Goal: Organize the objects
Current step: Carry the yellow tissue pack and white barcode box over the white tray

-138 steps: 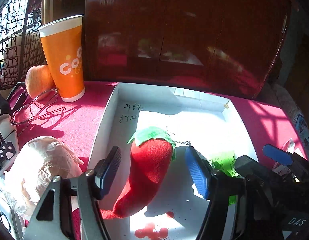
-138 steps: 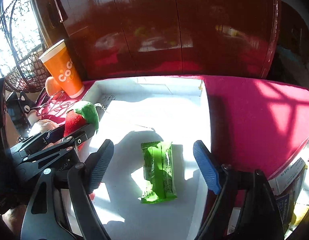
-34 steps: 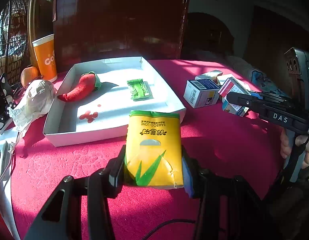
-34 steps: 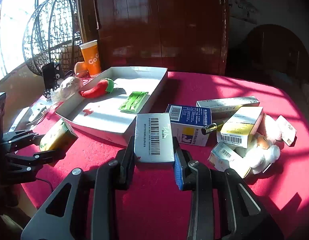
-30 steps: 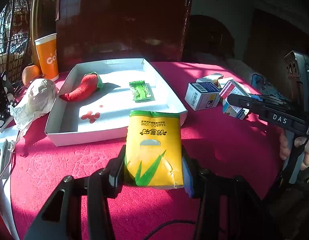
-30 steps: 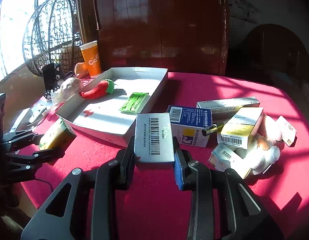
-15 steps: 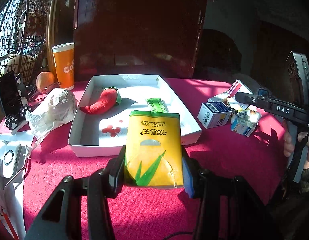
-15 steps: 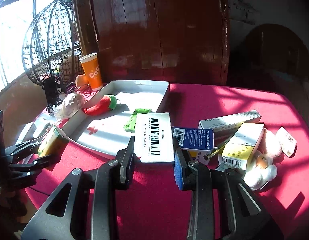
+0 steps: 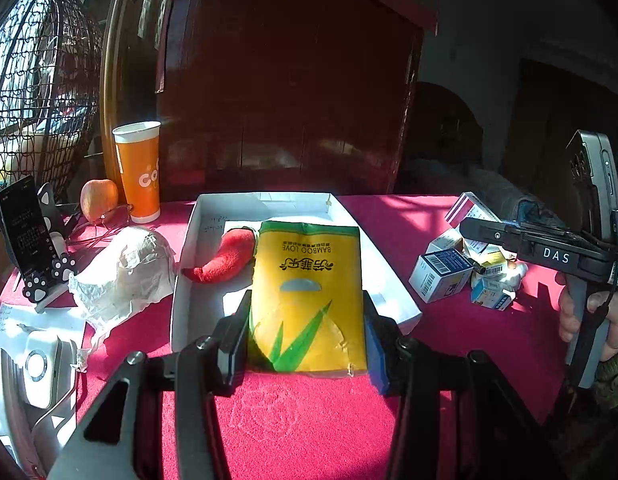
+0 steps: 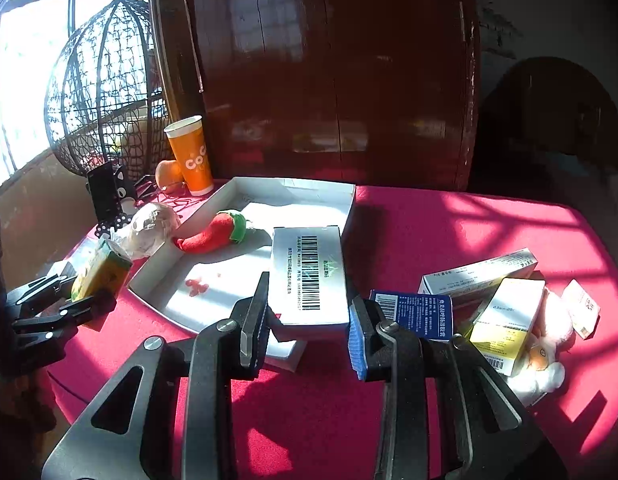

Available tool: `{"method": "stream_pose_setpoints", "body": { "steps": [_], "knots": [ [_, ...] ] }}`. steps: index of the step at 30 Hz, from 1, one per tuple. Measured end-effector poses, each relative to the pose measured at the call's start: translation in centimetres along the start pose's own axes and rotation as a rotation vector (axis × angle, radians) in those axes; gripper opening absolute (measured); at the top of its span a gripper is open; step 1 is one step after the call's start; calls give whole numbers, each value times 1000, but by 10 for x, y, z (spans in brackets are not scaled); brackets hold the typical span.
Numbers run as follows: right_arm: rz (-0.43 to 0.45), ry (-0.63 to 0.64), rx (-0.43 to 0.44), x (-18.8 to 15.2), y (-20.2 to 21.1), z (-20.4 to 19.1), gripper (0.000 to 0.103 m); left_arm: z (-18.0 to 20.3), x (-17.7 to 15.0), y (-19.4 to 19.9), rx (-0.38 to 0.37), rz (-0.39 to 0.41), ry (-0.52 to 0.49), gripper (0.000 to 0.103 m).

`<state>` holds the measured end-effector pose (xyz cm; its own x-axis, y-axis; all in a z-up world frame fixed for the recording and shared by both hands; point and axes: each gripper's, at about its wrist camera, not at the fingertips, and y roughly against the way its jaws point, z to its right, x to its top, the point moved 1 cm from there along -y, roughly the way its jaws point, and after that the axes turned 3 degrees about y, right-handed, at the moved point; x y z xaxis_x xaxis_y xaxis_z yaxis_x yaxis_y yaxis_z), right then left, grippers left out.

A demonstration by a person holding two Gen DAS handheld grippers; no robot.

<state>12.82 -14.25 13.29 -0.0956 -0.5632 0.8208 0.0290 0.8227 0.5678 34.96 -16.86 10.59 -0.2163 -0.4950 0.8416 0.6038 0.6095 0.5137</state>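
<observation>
My left gripper (image 9: 305,344) is shut on a yellow tissue pack (image 9: 307,296) with green leaves, held above the red tablecloth in front of the white tray (image 9: 180,280). My right gripper (image 10: 307,320) is shut on a silver box (image 10: 307,272) with a barcode, held over the tray's (image 10: 351,204) near right corner. A red plush chili (image 9: 221,258) lies in the tray, also visible as the chili (image 10: 209,236) in the right wrist view. The left gripper with the yellow pack (image 10: 99,272) shows at the left of the right wrist view. The green packet is hidden behind the held items.
Several medicine boxes (image 10: 497,304) and a soft toy (image 10: 545,356) crowd the table's right. An orange cup (image 9: 139,172), an apple (image 9: 99,198), glasses, crumpled paper (image 9: 125,272) and a phone stand (image 9: 27,236) sit left of the tray. A dark wooden cabinet (image 10: 333,76) stands behind.
Both grippers have risen and drawn nearer the tray with their loads. The tray and boxes now sit lower and closer in both views; the held items now cover the green packet.
</observation>
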Motion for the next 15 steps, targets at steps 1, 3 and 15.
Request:
{"method": "stream_pose_setpoints", "body": {
  "steps": [1, 3, 15],
  "knots": [
    [5, 4, 4, 3, -1, -4, 32, 0, 5, -2, 0, 5, -3, 48],
    [19, 19, 5, 7, -2, -10, 32, 0, 15, -5, 2, 12, -8, 48],
    [46, 31, 22, 42, -17, -23, 32, -3, 53, -46, 116, -2, -39, 48]
  ]
}}
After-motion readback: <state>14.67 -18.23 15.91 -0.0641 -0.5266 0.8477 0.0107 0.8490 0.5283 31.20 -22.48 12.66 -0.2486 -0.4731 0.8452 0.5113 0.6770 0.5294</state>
